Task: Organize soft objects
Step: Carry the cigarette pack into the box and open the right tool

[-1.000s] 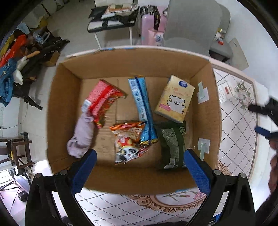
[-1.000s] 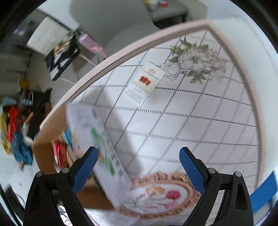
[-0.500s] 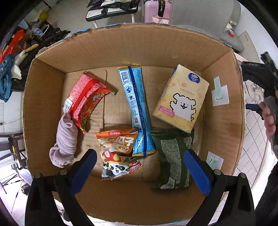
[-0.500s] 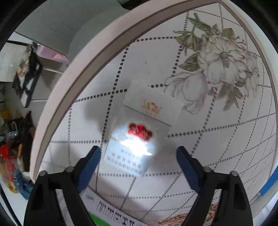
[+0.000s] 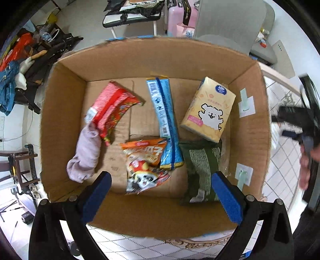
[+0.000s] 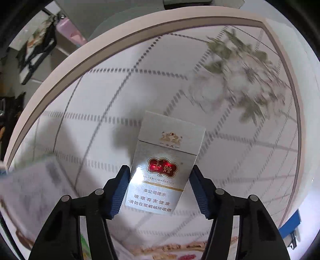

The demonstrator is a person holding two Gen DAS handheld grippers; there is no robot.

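In the left wrist view, the left gripper [image 5: 160, 192] hangs spread wide over the cardboard box [image 5: 60, 124], farther back than before, above a panda snack bag [image 5: 144, 166], tissue pack [image 5: 208, 110] and sock [image 5: 86, 152]. In the right wrist view, the right gripper [image 6: 158, 190] has closed in around the cigarette pack [image 6: 162, 170] on the table [image 6: 100, 120]; contact is unclear.

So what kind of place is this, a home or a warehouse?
Most likely a lived-in home room. A cardboard box sits on a floral-patterned table, with a pink suitcase and a grey chair on the tiled floor behind.
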